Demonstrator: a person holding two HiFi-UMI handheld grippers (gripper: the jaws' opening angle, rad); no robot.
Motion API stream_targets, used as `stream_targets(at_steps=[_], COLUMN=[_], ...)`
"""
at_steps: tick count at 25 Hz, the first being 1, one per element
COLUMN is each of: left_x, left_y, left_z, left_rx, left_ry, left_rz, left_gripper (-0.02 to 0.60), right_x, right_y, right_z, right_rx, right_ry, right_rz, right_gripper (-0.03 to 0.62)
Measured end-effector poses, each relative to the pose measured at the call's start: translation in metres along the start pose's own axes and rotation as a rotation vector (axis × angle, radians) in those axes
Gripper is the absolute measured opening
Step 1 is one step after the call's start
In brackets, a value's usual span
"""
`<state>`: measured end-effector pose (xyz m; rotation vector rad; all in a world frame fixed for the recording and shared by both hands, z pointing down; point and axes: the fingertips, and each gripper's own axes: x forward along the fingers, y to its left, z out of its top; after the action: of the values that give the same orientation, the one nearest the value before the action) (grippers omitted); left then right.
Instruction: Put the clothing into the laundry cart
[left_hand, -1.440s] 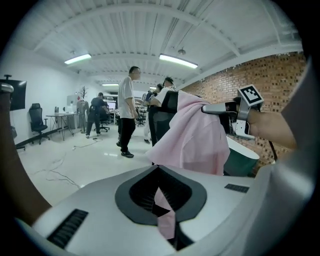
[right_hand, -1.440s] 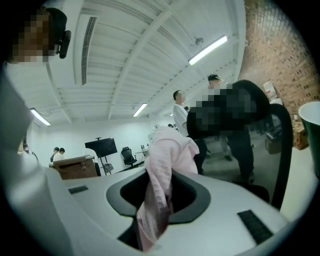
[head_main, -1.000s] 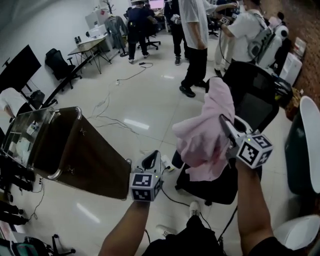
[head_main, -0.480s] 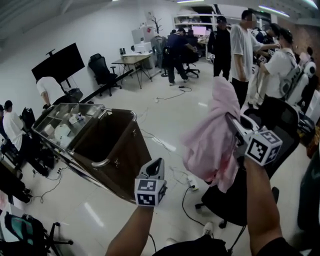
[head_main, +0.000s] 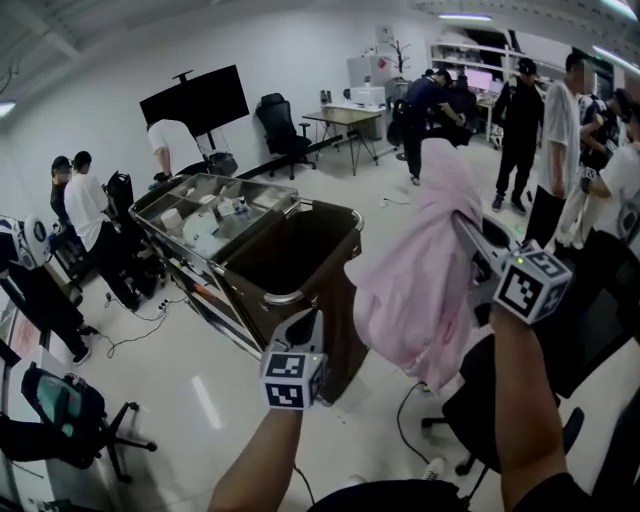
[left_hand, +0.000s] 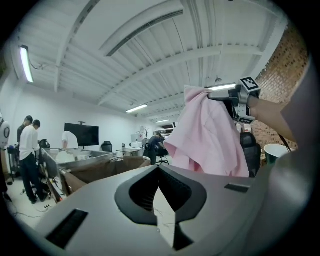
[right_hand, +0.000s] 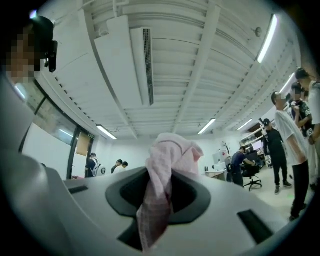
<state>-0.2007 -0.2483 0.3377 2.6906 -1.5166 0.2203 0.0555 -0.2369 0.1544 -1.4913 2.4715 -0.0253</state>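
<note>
Our right gripper (head_main: 462, 226) is clamped on the pink garment (head_main: 412, 290), which we hold up beside the laundry cart (head_main: 285, 297), not inside it. Our left gripper (head_main: 309, 320) has its jaws together, holding nothing, in front of the cart.

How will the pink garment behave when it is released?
Probably floppy: the pink garment hangs in loose folds from the right hand-held gripper. Likely light, since one pinched bunch holds it. It should crumple, not roll.

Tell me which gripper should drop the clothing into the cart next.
Right. The right gripper is clamped on the pink garment, held up beside the laundry cart and its open top; the left gripper is empty.
</note>
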Motion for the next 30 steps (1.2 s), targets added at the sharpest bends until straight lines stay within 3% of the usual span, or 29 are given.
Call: stream_targets(at_steps=[7, 15, 23, 30], left_x=[-0.041, -0.065, -0.075, -0.062], left_y=[0.064, 0.107, 0.139, 0.161], left_z=[-0.006, -0.004, 0.005, 0.016], left_rx=[-0.018, -0.026, -0.043, -0.047], left_ry=[-0.002, -0.013, -0.031, -0.047], left_rz=[0.1, 0.169, 0.242, 0.294], left_gripper=[-0.002, -0.002, -0.002, -0.002], right_x=[0.061, 0.114, 0.155, 0.211], right_y=[0.068, 0.13, 0.157, 0.15], right_z=[-0.016, -0.037, -0.025, -0.024], right_rx=[0.025, 0.015, -0.016, -0.006], right_ry=[0.009, 0.049, 0.046, 0.04], right_rz=[0.117, 0.216, 0.275, 0.31], right_gripper=[0.114, 0.114, 0.114, 0.114])
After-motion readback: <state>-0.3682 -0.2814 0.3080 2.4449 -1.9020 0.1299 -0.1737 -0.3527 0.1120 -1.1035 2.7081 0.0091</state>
